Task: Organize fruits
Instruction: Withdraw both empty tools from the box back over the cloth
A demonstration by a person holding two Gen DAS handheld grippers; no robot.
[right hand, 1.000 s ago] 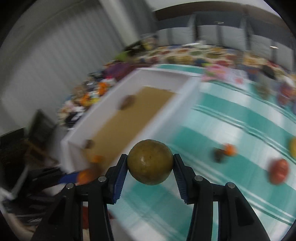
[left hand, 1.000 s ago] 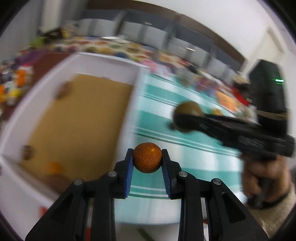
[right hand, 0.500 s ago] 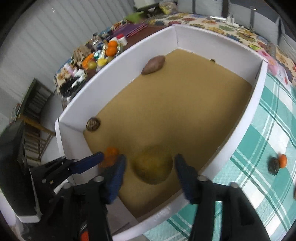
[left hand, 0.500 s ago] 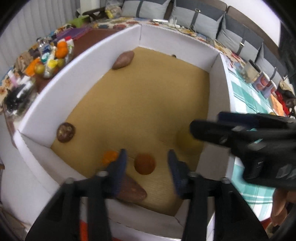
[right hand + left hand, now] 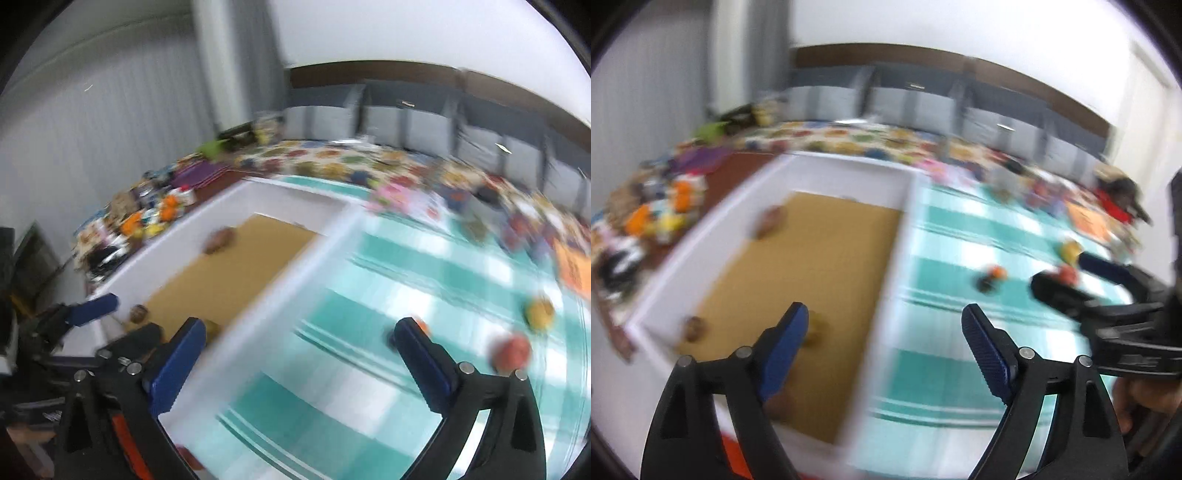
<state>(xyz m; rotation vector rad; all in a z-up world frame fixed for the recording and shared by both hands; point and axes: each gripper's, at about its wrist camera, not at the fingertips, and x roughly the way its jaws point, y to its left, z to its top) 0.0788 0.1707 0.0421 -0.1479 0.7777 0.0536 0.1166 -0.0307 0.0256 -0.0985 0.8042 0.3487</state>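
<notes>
Both views are motion-blurred. A white box (image 5: 849, 168) with a tan floor holds several fruits, among them a brown one (image 5: 693, 326) and a yellowish one (image 5: 814, 328); the box also shows in the right wrist view (image 5: 295, 192). My left gripper (image 5: 882, 343) is open and empty above the box's right wall. My right gripper (image 5: 299, 354) is open and empty over the box edge and the cloth. Loose fruits lie on the teal checked cloth (image 5: 369, 295): a red one (image 5: 511, 352), a yellow one (image 5: 540, 313) and a small orange one (image 5: 997, 272).
The right gripper shows in the left wrist view (image 5: 1108, 295) at the right. Cluttered small items (image 5: 657, 214) lie left of the box. A patterned cloth (image 5: 332, 162) and grey cushions (image 5: 923, 107) are behind.
Both grippers released their fruits, an orange and a yellow-green fruit, into the box, opened wide, and swung up and right toward the cloth.
</notes>
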